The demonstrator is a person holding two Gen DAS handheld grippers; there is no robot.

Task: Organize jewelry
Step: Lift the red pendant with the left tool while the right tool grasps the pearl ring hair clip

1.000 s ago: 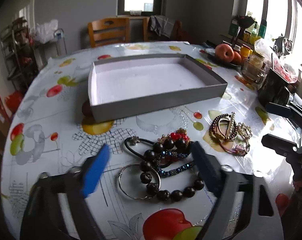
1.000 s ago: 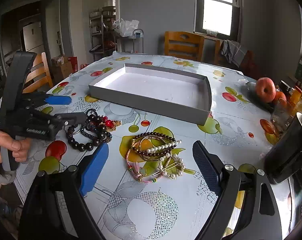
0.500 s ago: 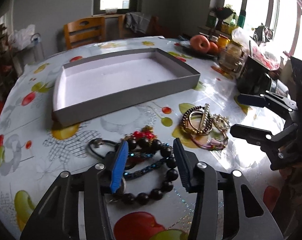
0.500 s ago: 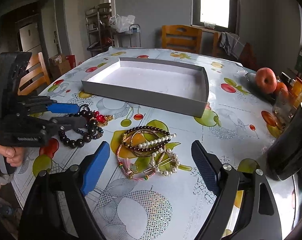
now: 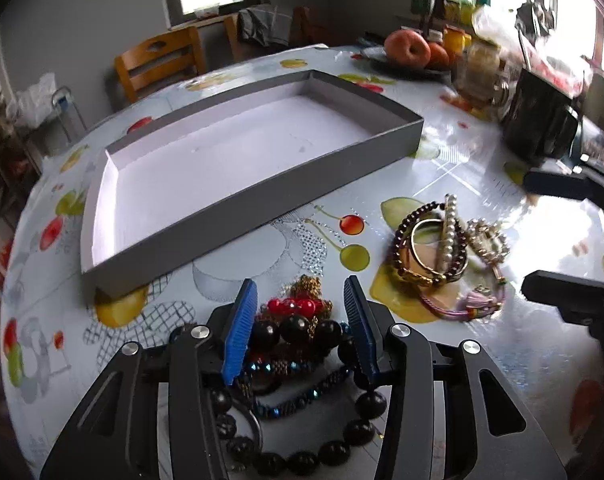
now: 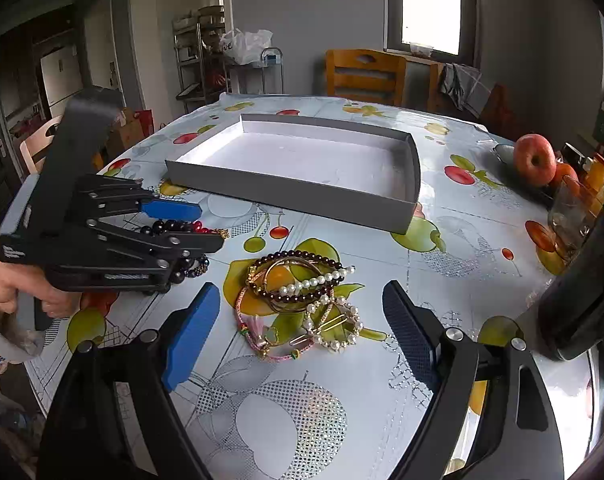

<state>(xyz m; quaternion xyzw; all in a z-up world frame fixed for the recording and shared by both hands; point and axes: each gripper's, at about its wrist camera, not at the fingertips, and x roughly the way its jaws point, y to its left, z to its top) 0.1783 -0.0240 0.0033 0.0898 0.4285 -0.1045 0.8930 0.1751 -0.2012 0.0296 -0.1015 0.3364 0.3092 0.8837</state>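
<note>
So far nothing stowed: grey tray (image 5: 262,200) on bench (image 6: 462,240) bare inside. Left tool (image 5: 300,320) low over dark bead pile (image 5: 294,330), pads narrowed either side of big black beads and red cluster; firm contact — cannot tell. Right tool (image 6: 302,332) spread wide, holding nothing, hovering near second pile (image 6: 302,280) of pearl, gold and pink bracelets, just in front of tray. Both piles outside tray, apart from each other. Judgement: task at start; first pickup in hand, both piles left to move.
</note>
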